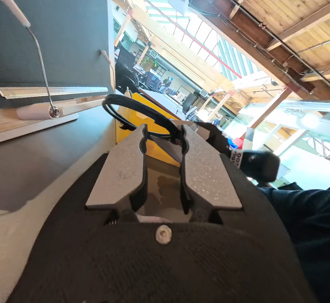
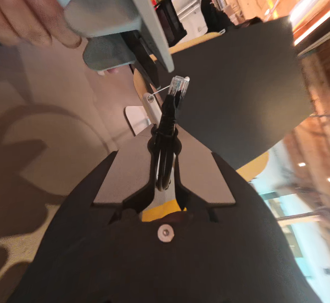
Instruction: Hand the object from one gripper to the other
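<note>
The right gripper (image 2: 164, 130) has its jaws clamped on a coiled black cable (image 2: 165, 151), whose clear plug (image 2: 178, 87) juts past the fingertips. The left gripper (image 1: 163, 130) has its jaws parted, and the cable's loop (image 1: 125, 103) arcs across their tips, apparently ungripped. Beyond lie a dark tabletop (image 1: 44, 151), a paint roller (image 1: 35, 113) on a white board, and a yellow bin (image 1: 142, 121). A hand (image 2: 26, 12) on the left gripper's pale grip blocks the right view's upper left.

Left claw (image 1: 163, 133) with fingers parted, tilted sideways, right claw (image 2: 165, 132) with fingers closed on a bundled black cable (image 2: 165, 151), a bare hand (image 2: 26, 14) gripping the left claw's pale handle
</note>
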The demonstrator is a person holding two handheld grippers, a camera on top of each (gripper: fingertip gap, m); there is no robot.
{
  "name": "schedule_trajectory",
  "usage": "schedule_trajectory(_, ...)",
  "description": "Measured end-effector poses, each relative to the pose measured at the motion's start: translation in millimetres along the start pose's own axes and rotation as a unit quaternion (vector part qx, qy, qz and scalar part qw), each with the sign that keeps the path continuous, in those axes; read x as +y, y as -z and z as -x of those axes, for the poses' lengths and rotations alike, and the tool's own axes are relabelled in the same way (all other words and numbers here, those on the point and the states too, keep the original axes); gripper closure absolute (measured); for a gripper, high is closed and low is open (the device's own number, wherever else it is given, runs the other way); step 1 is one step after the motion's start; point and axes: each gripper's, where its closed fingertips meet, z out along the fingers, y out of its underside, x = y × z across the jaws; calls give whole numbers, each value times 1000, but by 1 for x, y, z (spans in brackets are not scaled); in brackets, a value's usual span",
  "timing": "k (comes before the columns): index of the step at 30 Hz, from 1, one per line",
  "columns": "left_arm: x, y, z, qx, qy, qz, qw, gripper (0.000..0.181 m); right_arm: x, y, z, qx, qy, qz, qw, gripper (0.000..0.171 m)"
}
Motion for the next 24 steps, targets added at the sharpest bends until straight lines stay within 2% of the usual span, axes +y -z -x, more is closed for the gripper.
schedule_trajectory(4,8,-5,3,-16,1,18,1000,144,-15,1,16,17,114,-17,993,158)
schedule_trajectory(7,9,-3,5,-38,-59,37,997,161,-19,0,24,17,140,-14,990,158)
schedule_trajectory(10,6,1,1,-70,-178,55,980,178,-15,0,38,-59,33,-22,998,146)
schedule_trajectory(12,5,5,-1,-96,-300,76,946,179,-23,8,41,-125,-78,-59,987,139)
schedule_trajectory(14,0,8,-4,-118,-380,72,914,178,-32,17,35,-176,-177,-100,963,140)
schedule_trajectory(19,-55,30,-10,-159,-334,-98,924,179,-43,32,25,-302,-374,-158,863,158)
schedule_trajectory(21,-68,39,-14,-154,-310,-146,927,179,-40,27,22,-317,-433,-148,830,150)
schedule_trajectory(24,-71,39,-27,-114,-285,-180,934,179,-25,8,18,-292,-516,-110,798,122)
